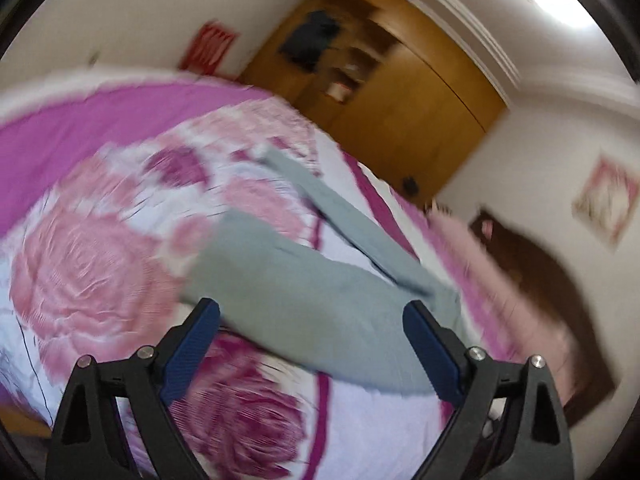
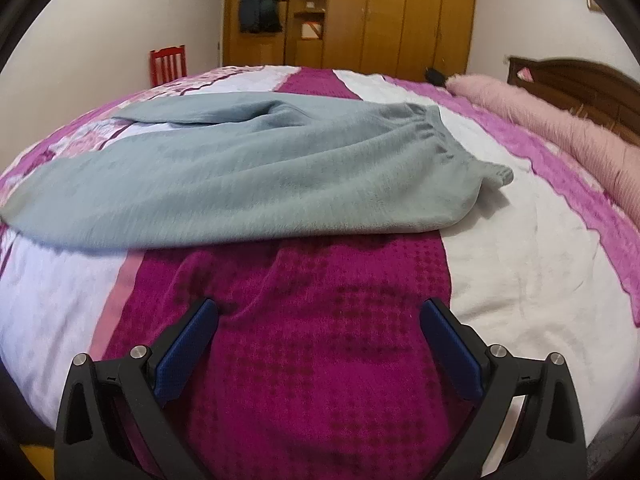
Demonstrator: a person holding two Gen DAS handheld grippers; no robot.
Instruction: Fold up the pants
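Pale grey-green fleece pants lie flat across the bed, the elastic waistband to the right and the legs running left. The left wrist view is blurred and tilted; there the pants spread with two legs apart, one leg reaching toward the far side. My left gripper hovers open just above the near part of the pants, nothing between its blue pads. In front of the pants, over the magenta stripe, my right gripper stands open and holds nothing.
The bed wears a pink, white and magenta floral cover. A fluffy pink blanket lies by the dark wooden headboard. A wooden wardrobe and a red chair stand beyond the bed.
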